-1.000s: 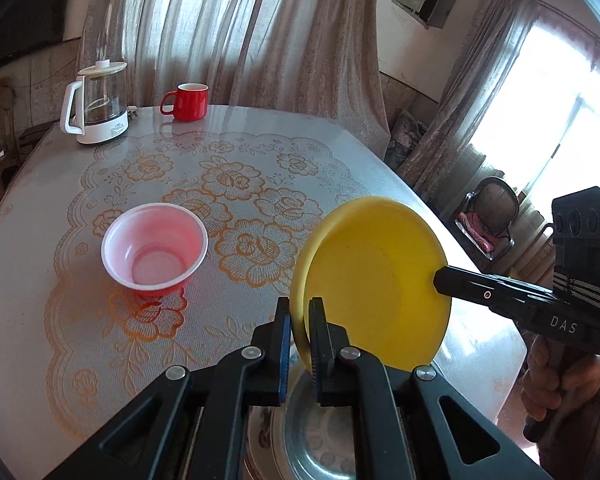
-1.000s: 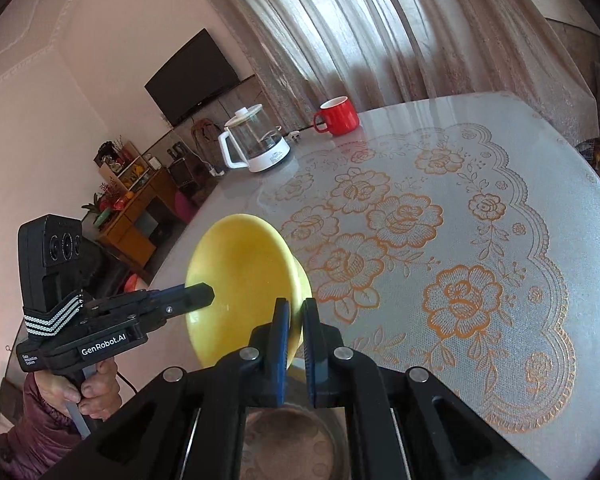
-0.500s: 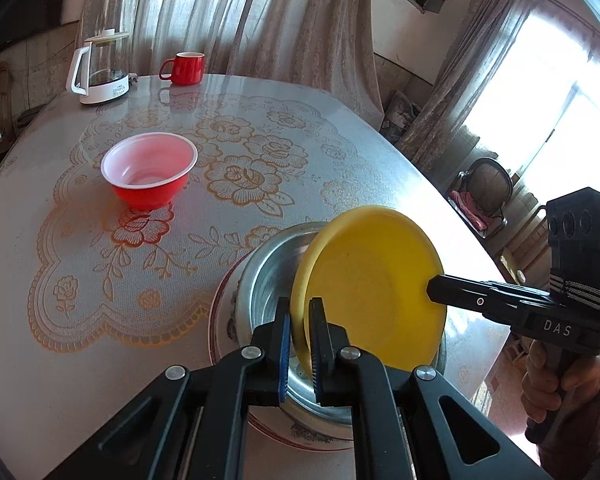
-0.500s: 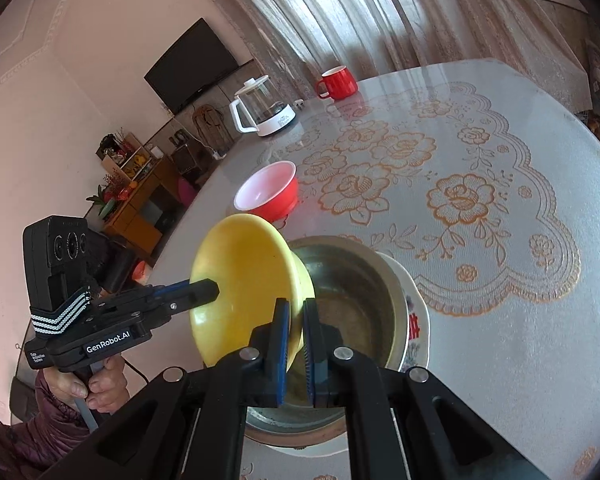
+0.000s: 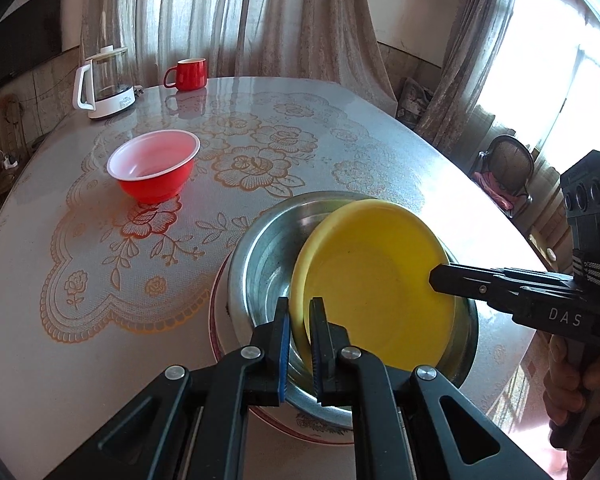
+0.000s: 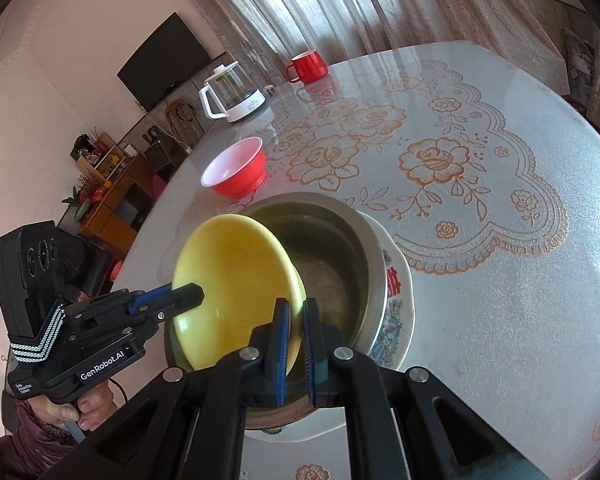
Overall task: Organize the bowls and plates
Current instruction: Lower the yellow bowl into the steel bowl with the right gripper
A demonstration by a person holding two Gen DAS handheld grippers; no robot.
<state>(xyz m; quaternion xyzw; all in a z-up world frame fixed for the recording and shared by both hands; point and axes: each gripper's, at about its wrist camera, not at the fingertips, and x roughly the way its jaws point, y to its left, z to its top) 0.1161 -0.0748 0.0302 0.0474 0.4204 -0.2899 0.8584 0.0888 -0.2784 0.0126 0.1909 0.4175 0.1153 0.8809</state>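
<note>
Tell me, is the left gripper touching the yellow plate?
Touching. In the left wrist view, the left gripper is shut on the rim of the yellow plate.

Colours on the table

The plate [image 5: 376, 280] is yellow, and the big bowl [image 5: 260, 264] under it is shiny silver, on a white plate [image 6: 396, 300] with red and blue pictures. The small bowl [image 5: 154, 178] is red outside and white inside. The mug [image 5: 190, 74] at the far edge is red. The table [image 5: 340, 120] is pale grey with orange flowers. The grippers [image 5: 299, 320] are black with blue pads.
</note>
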